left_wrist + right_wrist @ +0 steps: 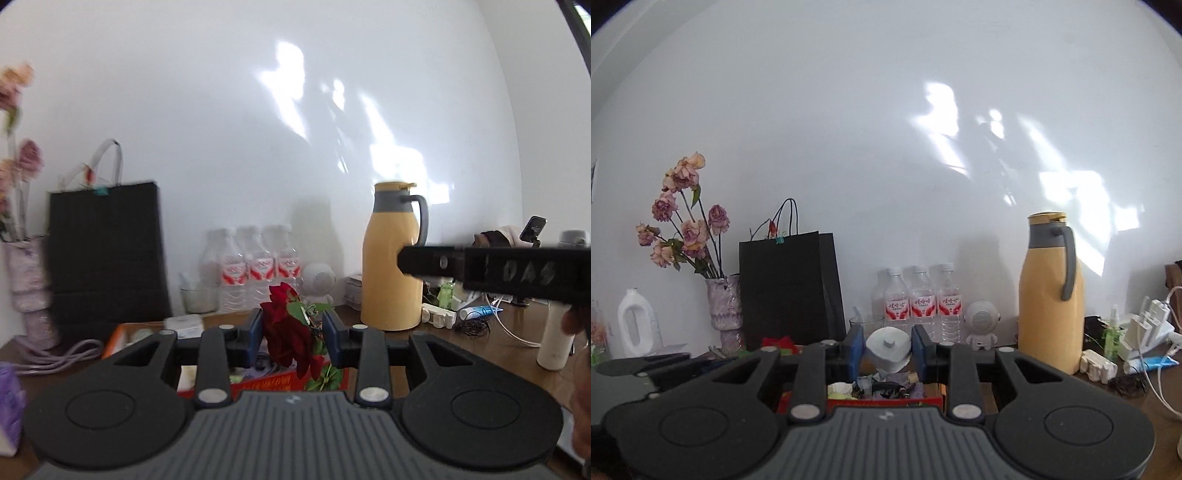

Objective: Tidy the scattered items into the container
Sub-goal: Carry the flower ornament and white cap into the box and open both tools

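Observation:
In the left wrist view my left gripper (292, 334) is shut on a dark red artificial rose (286, 336) with green leaves, lifted above a red box (273, 382) that holds mixed small items. My right gripper (888, 350) is shut on a pale grey round object (889, 352) with a small knob on its face. It hangs over the same red box (882, 401), which is partly hidden behind the gripper body. The right gripper's black body (491, 267) crosses the right side of the left wrist view.
On the brown table by the white wall stand a yellow thermos jug (1051, 295), three water bottles (919, 302), a black paper bag (788, 288), a vase of dried roses (726, 306) and a small white speaker figure (981, 323). Cables and chargers (1145, 332) lie at the right.

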`<state>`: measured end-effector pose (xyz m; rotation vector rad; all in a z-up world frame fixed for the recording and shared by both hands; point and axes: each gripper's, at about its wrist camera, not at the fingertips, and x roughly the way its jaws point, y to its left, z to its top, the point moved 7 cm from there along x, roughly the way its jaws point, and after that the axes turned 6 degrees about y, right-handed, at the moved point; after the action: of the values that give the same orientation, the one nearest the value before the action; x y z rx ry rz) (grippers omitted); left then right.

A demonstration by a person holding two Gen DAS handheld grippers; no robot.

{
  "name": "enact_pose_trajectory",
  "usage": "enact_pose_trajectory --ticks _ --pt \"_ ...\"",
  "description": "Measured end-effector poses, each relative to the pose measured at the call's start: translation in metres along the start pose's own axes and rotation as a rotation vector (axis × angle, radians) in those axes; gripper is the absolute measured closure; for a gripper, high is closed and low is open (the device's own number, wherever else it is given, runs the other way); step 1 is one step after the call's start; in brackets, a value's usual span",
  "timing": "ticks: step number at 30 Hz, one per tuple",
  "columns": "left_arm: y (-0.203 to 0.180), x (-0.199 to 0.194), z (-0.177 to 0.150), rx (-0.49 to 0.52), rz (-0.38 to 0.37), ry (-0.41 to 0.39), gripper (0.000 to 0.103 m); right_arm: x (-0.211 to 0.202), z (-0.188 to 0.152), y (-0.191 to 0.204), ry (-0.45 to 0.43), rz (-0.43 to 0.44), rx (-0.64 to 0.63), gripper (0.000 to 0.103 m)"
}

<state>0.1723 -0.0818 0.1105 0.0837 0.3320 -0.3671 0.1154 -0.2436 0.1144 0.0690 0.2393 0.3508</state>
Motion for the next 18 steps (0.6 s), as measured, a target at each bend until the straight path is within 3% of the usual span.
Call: enact_pose_trajectory --ticks 2,5,7,8,9,11,12,15,18 --pt "-0.01 0.045 0.012 -0.027 -0.044 0.105 0.067 0.036 0.024 -0.01 0.073 0.033 0.016 0.076" --pt "-0.018 0.103 0.017 -0.048 -0.052 0.249 0.067 0.093 0.05 -0.017 0.198 0.033 -0.012 0.076" --pt "-0.019 0.134 0.014 -0.11 -0.091 0.358 0.067 0.131 0.062 -0.022 0.285 0.025 -0.015 0.076" --pt "-0.018 0.147 0.01 -0.147 -0.12 0.407 0.062 0.151 0.066 -0.025 0.339 0.035 -0.009 0.076" --pt "-0.015 0.158 0.007 -0.18 -0.136 0.451 0.049 0.171 0.069 -0.028 0.394 0.045 0.007 0.076" --pt "-0.007 0.172 0.001 -0.209 -0.166 0.5 0.03 0.209 0.066 -0.031 0.515 0.072 0.019 0.076" --pt "-0.003 0.175 0.001 -0.21 -0.193 0.514 0.025 0.226 0.063 -0.033 0.57 0.077 0.02 0.076" --pt "0.027 0.178 0.009 -0.255 -0.188 0.534 0.02 0.264 0.041 -0.034 0.714 0.074 0.005 0.076" --pt "0.06 0.181 0.016 -0.288 -0.175 0.572 0.019 0.284 0.021 -0.033 0.798 0.068 -0.027 0.076"
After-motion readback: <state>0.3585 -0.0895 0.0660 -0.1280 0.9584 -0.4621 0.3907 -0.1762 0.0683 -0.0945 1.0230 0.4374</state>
